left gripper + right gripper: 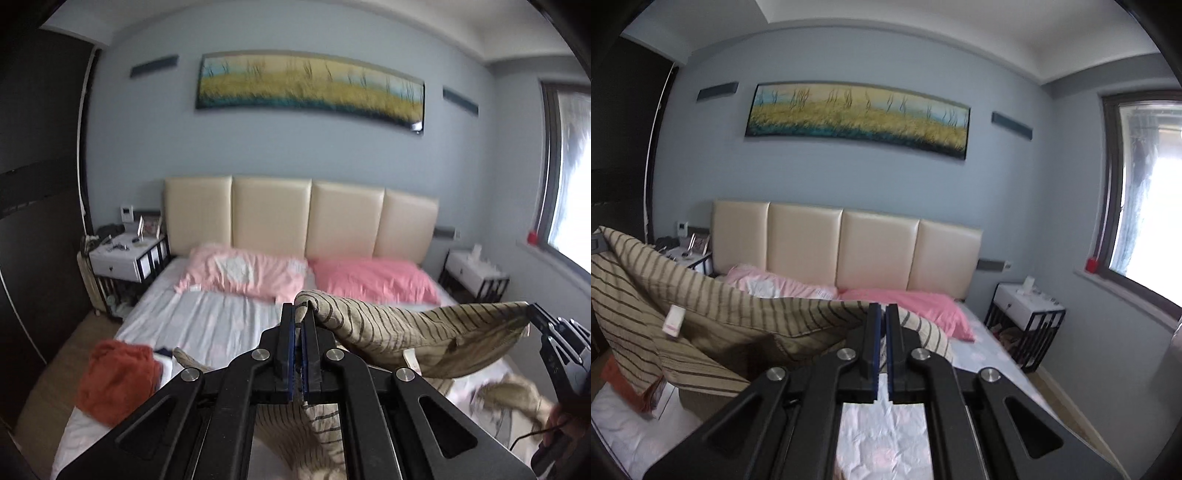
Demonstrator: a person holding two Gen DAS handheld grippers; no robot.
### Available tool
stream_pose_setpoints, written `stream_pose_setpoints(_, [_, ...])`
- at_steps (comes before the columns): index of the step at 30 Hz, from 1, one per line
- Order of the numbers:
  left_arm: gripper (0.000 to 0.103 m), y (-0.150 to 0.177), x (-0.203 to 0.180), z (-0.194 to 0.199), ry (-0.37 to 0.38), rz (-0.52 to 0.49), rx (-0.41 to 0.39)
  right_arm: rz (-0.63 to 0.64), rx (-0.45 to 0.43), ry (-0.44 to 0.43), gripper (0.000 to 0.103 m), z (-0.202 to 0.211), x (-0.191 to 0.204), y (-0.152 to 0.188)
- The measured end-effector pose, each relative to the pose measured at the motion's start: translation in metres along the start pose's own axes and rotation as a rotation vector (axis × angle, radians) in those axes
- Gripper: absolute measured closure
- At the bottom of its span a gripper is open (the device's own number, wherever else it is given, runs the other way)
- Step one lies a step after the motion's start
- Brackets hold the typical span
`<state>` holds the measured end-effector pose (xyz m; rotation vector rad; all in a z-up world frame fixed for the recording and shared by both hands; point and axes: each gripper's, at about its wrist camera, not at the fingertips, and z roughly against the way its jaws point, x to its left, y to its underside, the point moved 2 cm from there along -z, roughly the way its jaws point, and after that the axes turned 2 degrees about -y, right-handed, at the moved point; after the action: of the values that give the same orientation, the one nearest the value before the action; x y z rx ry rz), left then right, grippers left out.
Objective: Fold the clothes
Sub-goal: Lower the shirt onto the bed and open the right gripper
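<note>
Two grippers hold one striped garment (388, 325) up above the bed (207, 325). The left gripper (298, 314) has its jaws pinched tight on one corner of the cloth, which bunches between the fingertips and also hangs down under the tool. From there the fabric stretches in a sagging span to the right, where the right gripper (535, 314) clamps the other corner. In the right wrist view the right gripper (882, 314) has its jaws nearly together, the striped edge caught at the tips and the rest draping away to the left, a white label (674, 321) dangling from it. An orange garment (118, 380) lies on the sheet at the left, below the pink pillows (306, 277).
</note>
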<state>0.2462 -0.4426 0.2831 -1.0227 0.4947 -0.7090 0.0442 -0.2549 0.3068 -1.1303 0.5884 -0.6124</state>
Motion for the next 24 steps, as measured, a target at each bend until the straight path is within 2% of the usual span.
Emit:
stream_pose_setpoints(3, [0.1, 0.063, -0.009, -0.043, -0.012, -0.053, 0.122, -0.026, 0.116, -0.069, 0.101, -0.032, -0.001, 0.068])
stream_pose_setpoints(7, [0.1, 0.183, -0.008, -0.119, 0.019, -0.053, 0.379, -0.066, 0.301, -0.124, 0.101, -0.073, 0.0, 0.185])
stream_pose_setpoints(9, [0.1, 0.234, -0.01, -0.144, 0.06, -0.028, 0.485, -0.122, 0.408, -0.155, 0.101, -0.09, 0.001, 0.247])
stream_pose_setpoints(13, [0.1, 0.315, -0.03, -0.167, 0.186, -0.003, 0.591, -0.224, 0.522, -0.157, 0.101, -0.108, -0.002, 0.34])
stream_pose_setpoints(18, [0.1, 0.375, -0.061, -0.179, 0.35, -0.063, 0.664, -0.344, 0.569, -0.087, 0.101, -0.121, -0.024, 0.397])
stream_pose_setpoints(21, [0.1, 0.395, -0.071, -0.182, 0.373, -0.08, 0.697, -0.464, 0.603, -0.127, 0.097, -0.125, -0.04, 0.415])
stream_pose_setpoints(24, [0.1, 0.404, -0.08, -0.18, 0.386, -0.102, 0.701, -0.525, 0.581, -0.164, 0.096, -0.126, -0.045, 0.416])
